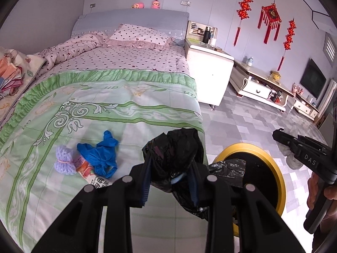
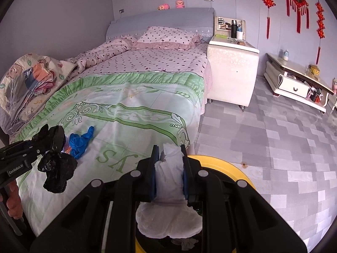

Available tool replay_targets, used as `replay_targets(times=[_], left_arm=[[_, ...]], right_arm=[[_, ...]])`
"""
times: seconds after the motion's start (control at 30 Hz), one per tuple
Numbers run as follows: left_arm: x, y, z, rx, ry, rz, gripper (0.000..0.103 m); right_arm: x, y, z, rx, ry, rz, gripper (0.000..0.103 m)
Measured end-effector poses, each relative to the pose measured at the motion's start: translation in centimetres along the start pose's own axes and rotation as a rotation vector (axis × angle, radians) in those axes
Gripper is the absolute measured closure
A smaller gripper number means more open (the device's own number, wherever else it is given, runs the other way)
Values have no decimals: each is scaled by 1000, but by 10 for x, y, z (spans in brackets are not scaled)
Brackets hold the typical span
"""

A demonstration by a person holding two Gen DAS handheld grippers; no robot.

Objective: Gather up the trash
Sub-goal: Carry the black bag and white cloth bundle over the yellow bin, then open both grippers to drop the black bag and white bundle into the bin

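My left gripper (image 1: pixel 170 177) is clamped on a crumpled black bag (image 1: pixel 174 154); the bag bulges ahead of the fingertips and a tail of it hangs below the jaws. My right gripper (image 2: pixel 169 168) is closed on a white tissue wad (image 2: pixel 168 179), which runs lengthwise along the fingers and fans out beneath them. The bin (image 2: pixel 221 164), yellow-rimmed with a dark interior, lies directly below and slightly ahead of the right jaws, so the tissue already hangs over its mouth. From the left jaws the bin (image 1: pixel 271 164) sits to the right and below, with the bag above the bed (image 1: pixel 130 97) edge, just beside the rim and not clearly over the opening. I judge the right hand to be the nearer one for release; the left load seems to need a short shift rightward first. Remaining trash lies on the bed ahead and to the left of the left jaws: a blue glove (image 1: pixel 101 156), a wrapper (image 1: pixel 84 166) touching it, and a purple knit piece (image 1: pixel 63 160) beside that. The glove's long axis runs roughly away from me, tilted rightward. The left hand is nearer to this cluster; from the right jaws it lies well to the left, beyond the left gripper.
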State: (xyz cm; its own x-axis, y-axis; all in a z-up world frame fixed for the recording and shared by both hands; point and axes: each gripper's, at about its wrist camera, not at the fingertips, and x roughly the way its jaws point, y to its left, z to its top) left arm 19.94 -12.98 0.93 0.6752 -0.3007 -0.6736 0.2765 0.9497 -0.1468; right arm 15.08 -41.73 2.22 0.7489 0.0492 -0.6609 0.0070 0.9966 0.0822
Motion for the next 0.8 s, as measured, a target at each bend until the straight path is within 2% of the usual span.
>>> replay_targets(times=[0.37,0.8], left_arm=[[44,-61,-6,80,63,-78,75],[69,-100,-24,115,127,-138,74]], right_arm=[[9,-43,-16,86,39,-25,84],[8,-70,-28,149,56,-4,84]])
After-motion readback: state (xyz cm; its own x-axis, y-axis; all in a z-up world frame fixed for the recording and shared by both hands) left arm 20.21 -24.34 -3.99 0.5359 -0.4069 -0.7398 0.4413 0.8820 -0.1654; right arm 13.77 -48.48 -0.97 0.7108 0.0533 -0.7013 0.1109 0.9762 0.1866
